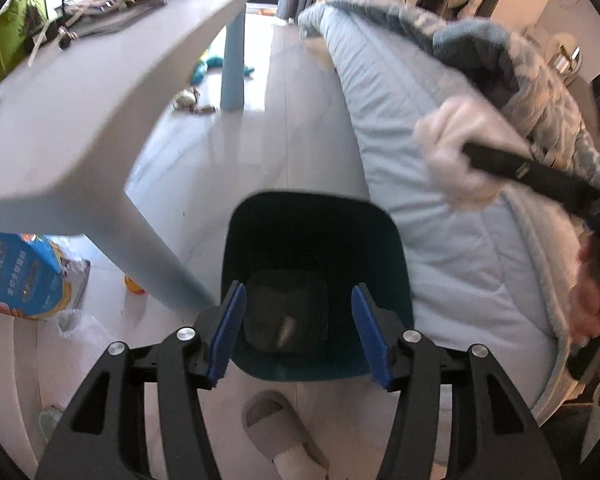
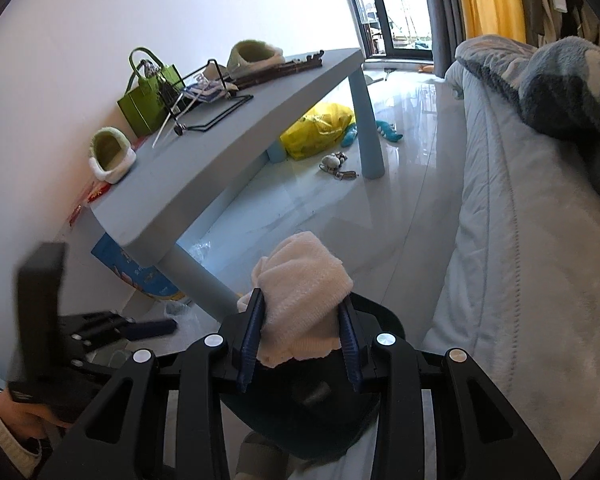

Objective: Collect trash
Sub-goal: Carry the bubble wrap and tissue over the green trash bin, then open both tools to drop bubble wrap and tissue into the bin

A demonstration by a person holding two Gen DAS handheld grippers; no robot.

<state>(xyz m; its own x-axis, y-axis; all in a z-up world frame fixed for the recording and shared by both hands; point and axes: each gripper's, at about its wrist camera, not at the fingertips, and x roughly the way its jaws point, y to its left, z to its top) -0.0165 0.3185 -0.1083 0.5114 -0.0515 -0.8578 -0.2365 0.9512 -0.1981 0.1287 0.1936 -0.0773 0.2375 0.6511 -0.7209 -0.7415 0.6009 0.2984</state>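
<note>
Dark teal bin (image 1: 316, 248) stands on the pale glossy floor (image 1: 236, 152), taken here as the landmark. Left gripper (image 1: 298, 334) hangs directly above the bin's near rim, blue pads (image 1: 228, 332) spread apart with nothing between them; through the gap the bin's dark bottom shows, a small greyish scrap (image 1: 288, 330) lying on it, too blurred to identify. Right gripper (image 2: 300, 340) pinches a crumpled cream-white cloth wad (image 2: 304, 296), pads pressed against both its sides; the wad bulges up past the fingertips. From the right wrist view, that wad sits just above the bin (image 2: 300, 412), whose rim appears below and behind the fingers. From the left wrist view, the same wad (image 1: 456, 148) shows up and to the right of the bin, over the bed, at the tip of the black right gripper (image 1: 512, 164), motion-blurred. Light blue quilted bed (image 1: 452, 208) runs along the bin's right side, a patterned blanket (image 1: 540, 92) heaped on it. Pale blue surface (image 2: 236, 140) stands left of the bin, one round leg (image 2: 200, 280) coming down close beside it. On the surface: a green bag (image 2: 148, 96), a black wire rack (image 2: 212, 96), two green slippers (image 2: 110, 154). A blue printed bag (image 1: 20, 276) lies on the floor under the surface. A grey slipper (image 1: 276, 428) rests on the floor on the near side of the bin.
</note>
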